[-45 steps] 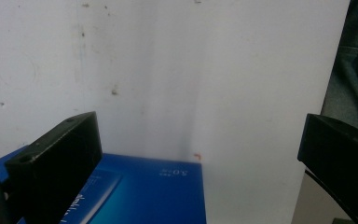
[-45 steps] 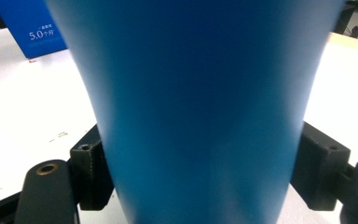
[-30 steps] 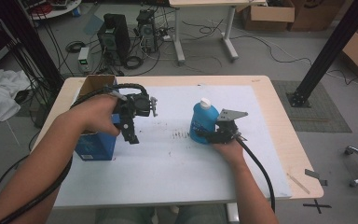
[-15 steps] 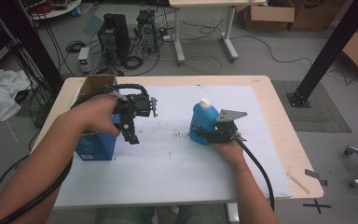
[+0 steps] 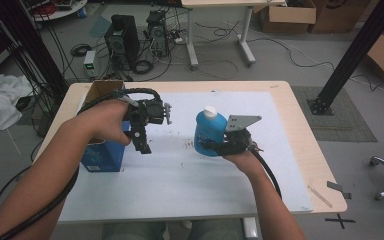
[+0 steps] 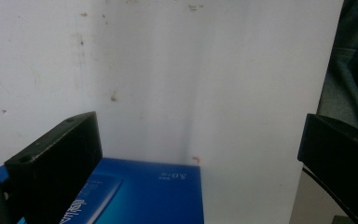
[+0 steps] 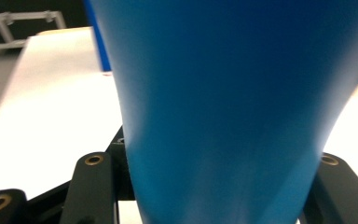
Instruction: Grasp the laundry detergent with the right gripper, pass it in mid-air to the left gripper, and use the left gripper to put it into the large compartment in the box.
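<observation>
Now the blue bottle is gripped and off the desk.

Nearest the person, the right gripper [image 5: 211, 146] has just finished closing its jaws on the lower body of the blue bottle [image 5: 209, 132]; compared with a second ago the bottle sits a little higher in the high view, its white cap [image 5: 209, 111] upright, above the middle of the white sheet [image 5: 260, 175] covering the desk. In the right gripper view the bottle [image 7: 233, 107] is pinched between both jaws. To my eye the grasp looks settled and a carry comes next. Further toward the left edge, the left gripper [image 5: 141, 143] hangs with jaws wide and empty over the blue carton [image 5: 102, 155], whose top [image 6: 140, 196] shows between them. Behind that stands an open cardboard box [image 5: 100, 90] at the far left corner.
</observation>
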The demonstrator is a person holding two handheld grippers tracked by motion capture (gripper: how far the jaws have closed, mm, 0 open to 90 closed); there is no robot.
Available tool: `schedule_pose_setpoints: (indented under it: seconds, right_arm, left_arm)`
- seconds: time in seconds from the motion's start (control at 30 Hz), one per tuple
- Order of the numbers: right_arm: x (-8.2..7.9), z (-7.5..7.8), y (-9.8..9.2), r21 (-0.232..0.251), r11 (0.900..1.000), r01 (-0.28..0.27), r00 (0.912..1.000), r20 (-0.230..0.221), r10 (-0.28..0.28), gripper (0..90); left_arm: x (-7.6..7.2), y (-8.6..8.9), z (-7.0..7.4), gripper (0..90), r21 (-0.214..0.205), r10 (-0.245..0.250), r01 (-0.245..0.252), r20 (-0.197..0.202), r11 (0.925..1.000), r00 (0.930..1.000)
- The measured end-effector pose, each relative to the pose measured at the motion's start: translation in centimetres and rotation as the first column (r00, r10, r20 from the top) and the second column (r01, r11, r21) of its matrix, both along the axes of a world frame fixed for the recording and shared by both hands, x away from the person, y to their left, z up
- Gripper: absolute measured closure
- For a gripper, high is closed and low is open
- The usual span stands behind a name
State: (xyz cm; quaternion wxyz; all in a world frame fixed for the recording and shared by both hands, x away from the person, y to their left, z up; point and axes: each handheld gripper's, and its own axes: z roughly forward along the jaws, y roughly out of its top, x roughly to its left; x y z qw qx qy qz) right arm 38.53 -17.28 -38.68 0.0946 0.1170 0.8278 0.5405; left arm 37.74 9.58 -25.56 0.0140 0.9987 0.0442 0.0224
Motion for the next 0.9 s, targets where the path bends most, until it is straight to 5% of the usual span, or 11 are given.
schedule_pose_setpoints:
  seconds: [0.3,0.9]
  right_arm:
    - [-2.3,1.3,3.2,-0.043,0.9888,-0.143,0.9898,-0.004,0.143,43.3]
    - [-3.3,-1.8,7.6,-0.044,0.9688,-0.244,0.9678,-0.076,0.240,43.5]
  left_arm:
    - [-0.5,-0.2,0.1,0.1,-0.002,-0.006,0.006,-0.005,1.0000,1.0000]
    - [-1.9,-1.7,-0.6,0.1,-0.010,-0.042,0.041,-0.039,0.9991,0.9984]
